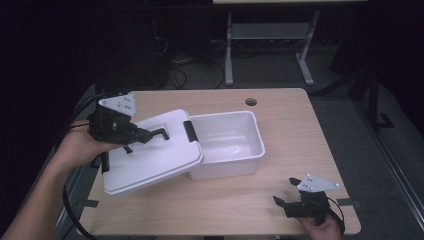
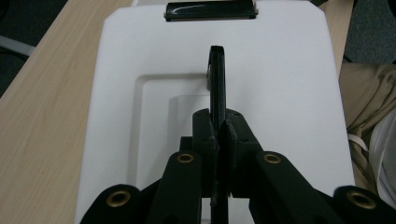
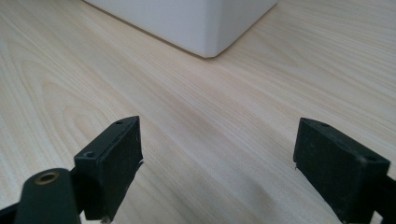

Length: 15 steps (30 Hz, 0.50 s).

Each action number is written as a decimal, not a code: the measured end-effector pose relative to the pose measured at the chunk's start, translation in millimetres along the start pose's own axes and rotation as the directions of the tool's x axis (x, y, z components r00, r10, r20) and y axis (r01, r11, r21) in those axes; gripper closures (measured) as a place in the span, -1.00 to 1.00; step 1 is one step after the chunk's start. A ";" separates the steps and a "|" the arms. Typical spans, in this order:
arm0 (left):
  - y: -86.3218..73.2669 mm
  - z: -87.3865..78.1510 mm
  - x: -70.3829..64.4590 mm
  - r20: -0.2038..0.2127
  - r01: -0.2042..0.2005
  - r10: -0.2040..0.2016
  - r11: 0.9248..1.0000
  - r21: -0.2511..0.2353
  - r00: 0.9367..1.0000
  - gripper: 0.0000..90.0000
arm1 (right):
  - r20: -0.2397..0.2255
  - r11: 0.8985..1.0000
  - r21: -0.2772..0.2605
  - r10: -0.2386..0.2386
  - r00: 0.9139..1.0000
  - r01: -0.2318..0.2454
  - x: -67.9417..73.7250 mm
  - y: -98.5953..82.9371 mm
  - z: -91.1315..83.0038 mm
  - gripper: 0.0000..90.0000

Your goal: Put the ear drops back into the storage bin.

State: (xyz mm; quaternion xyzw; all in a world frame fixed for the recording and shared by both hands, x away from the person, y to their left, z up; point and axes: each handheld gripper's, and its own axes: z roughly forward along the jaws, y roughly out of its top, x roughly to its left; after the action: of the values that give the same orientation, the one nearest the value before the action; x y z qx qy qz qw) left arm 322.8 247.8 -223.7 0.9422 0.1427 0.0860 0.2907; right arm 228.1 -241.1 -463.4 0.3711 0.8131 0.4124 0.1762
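A white plastic box (image 1: 226, 144) stands open in the middle of the table. Its white lid (image 1: 150, 157) hangs tilted over the box's left end, with a black latch (image 1: 189, 130) at its right edge. My left gripper (image 1: 159, 134) is shut on the lid's black handle (image 2: 217, 79), which stands up between the jaws in the left gripper view. My right gripper (image 1: 286, 191) rests low at the table's front right corner, open, with nothing between its fingers (image 3: 114, 161). A corner of the white box (image 3: 196, 23) lies ahead of it.
The wooden table (image 1: 300, 135) has a round cable hole (image 1: 251, 102) near its back edge. Bare wood lies right of the box and in front of it. A desk frame stands on the floor beyond.
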 end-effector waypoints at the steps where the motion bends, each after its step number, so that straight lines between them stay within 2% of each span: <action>1: 3.5 2.9 0.5 0.004 0.001 -0.001 1.000 0.000 1.000 0.88 | 0.001 1.000 0.005 -0.003 1.000 0.003 0.2 0.4 0.5 -0.67; 12: 22.1 17.5 6.7 0.024 -0.017 0.017 1.000 0.007 1.000 0.88 | 0.004 1.000 -0.003 0.004 1.000 -0.004 -1.0 -0.3 -0.6 -0.67; 15: 29.2 25.0 8.8 0.030 -0.020 0.020 1.000 0.003 0.999 0.88 | 0.001 1.000 -0.001 -0.008 1.000 0.008 -1.1 0.2 0.4 -0.67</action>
State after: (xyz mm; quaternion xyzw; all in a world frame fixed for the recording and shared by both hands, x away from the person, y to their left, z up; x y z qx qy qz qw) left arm 343.6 214.5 -226.6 0.9452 0.1293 0.0746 0.2904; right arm 229.2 -241.6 -463.5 0.3680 0.8144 0.4118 0.1784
